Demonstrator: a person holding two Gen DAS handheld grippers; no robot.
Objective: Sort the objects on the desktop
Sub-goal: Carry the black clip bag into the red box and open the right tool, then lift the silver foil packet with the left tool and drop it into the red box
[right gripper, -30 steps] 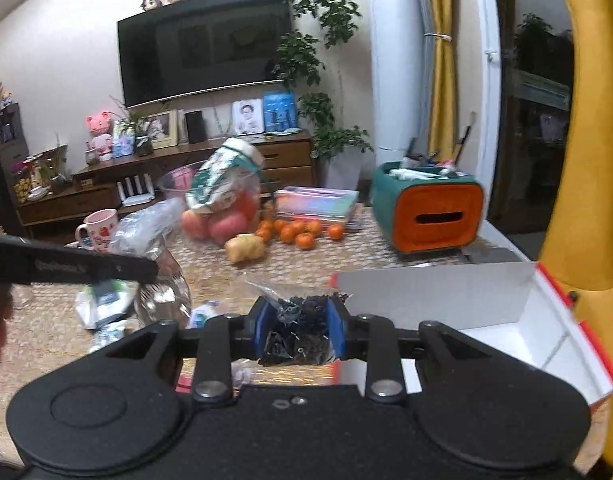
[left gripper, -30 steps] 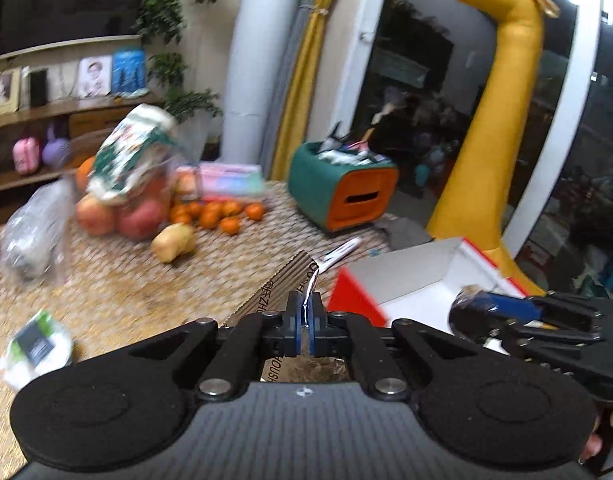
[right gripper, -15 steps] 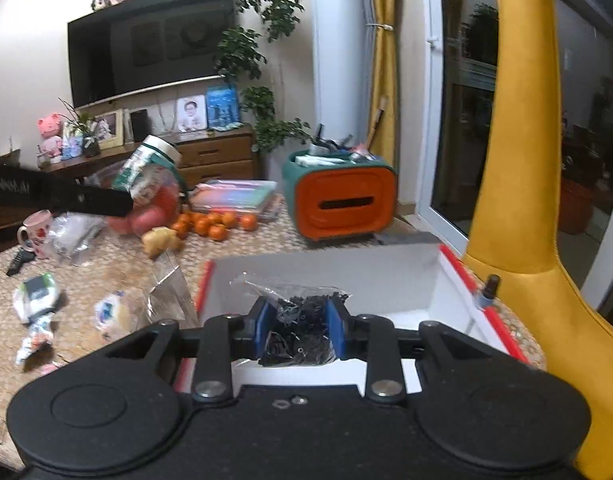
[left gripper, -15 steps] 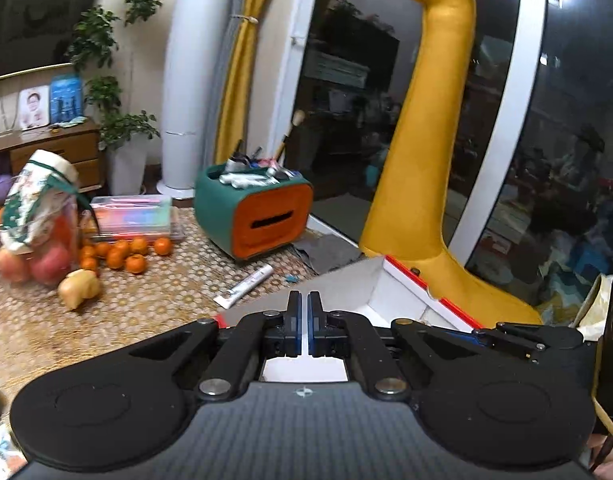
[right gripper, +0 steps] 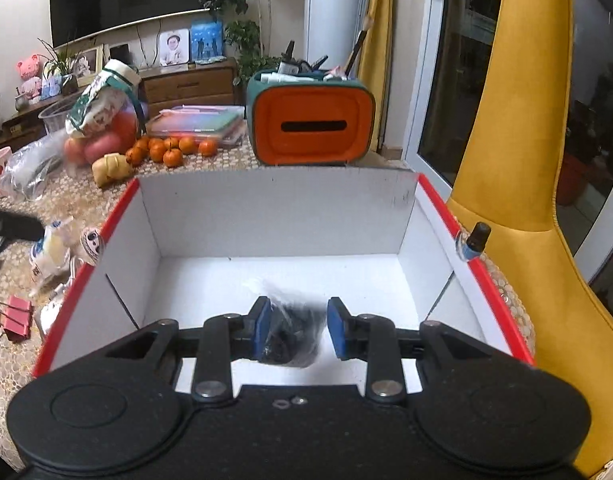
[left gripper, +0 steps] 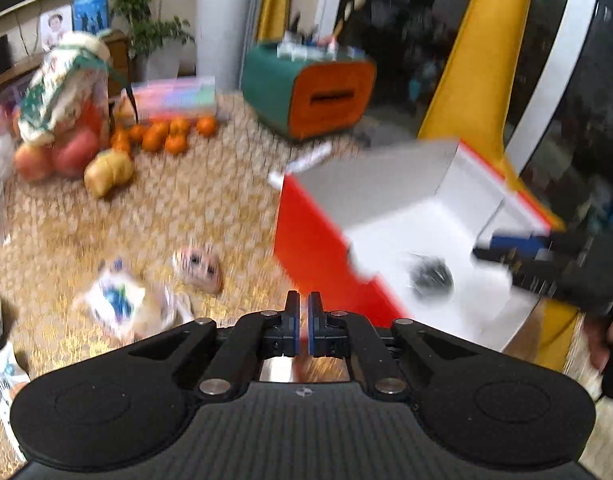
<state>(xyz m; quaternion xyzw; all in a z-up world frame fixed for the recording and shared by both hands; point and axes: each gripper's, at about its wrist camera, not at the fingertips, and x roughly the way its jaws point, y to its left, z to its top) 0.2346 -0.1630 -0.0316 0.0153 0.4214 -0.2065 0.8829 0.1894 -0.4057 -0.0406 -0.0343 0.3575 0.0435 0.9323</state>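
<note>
The item in hand is a small clear plastic bag (right gripper: 292, 336) packed with little black pieces, too blurred to identify. It sits between the blue pads of the right claw (right gripper: 300, 320), which is held low inside the open red-and-white box (right gripper: 266, 208) at the edge of the worktop (left gripper: 186, 208). The right claw is narrowly spread and appears to pinch the bag. The left pad lies against the dark mass, while the film at the right pad is hard to make out, so treat the firmness of the grip as uncertain. From the left wrist view the same bag (left gripper: 430, 276) shows as a dark lump over the white floor of the box. The left claw (left gripper: 302, 300) is pressed together with nothing in it and points down at the worktop beside the red outer wall of the box. Handling judgement: the bag is probably light to moderate in weight. The contents are probably hard and loose, and the skin is soft and slippery. The contents are likely to shift under pressure, so the bag sags and swings instead of holding its shape. Take hold across the bunched film just above the contents, or squarely across the full mass, but never on a single loose corner. The contents do not look fragile, so a short drop onto the box floor should do no harm. Avoid snagging the thin film on the cardboard flaps.
</note>
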